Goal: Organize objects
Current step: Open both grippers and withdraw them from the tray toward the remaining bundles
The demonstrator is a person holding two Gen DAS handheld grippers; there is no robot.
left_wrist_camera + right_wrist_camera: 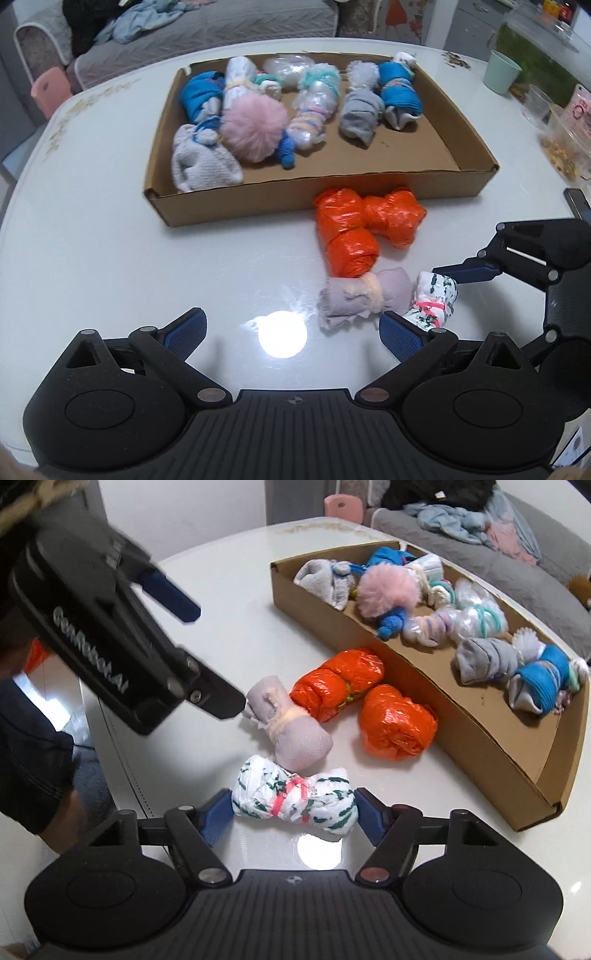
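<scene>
On the white table point(110, 240), in front of the cardboard tray point(280, 199): four loose bundles.

Nearest the right tool point(291, 805): a white plastic bundle with green marks point(317, 797), tied at the waist with a pink band, lying flat and crosswise. Gripped end to end by that tool, one blue pad against each end, still down on the table.

Just behind it and touching it: a lilac cloth roll point(291, 734) bound with a pale band. Past that, two orange plastic bundles point(336, 683) point(399, 723), side by side, the farther ends close to the tray's front wall.

Left tool point(291, 317): spread wide and empty, only bare table and a lamp's glare between the fingers. Right-hand finger point(399, 332) just beside the lilac roll and the white bundle; whether it touches either cannot be told.

Inside the tray, laid in a loose row: blue sock rolls point(399, 92), a grey one point(360, 110), a pale knit one point(203, 166), clear plastic bundles point(314, 103) and a fluffy pink pompom point(255, 129).

At the table's right edge in the left wrist view: a pale green cup point(502, 74).
</scene>
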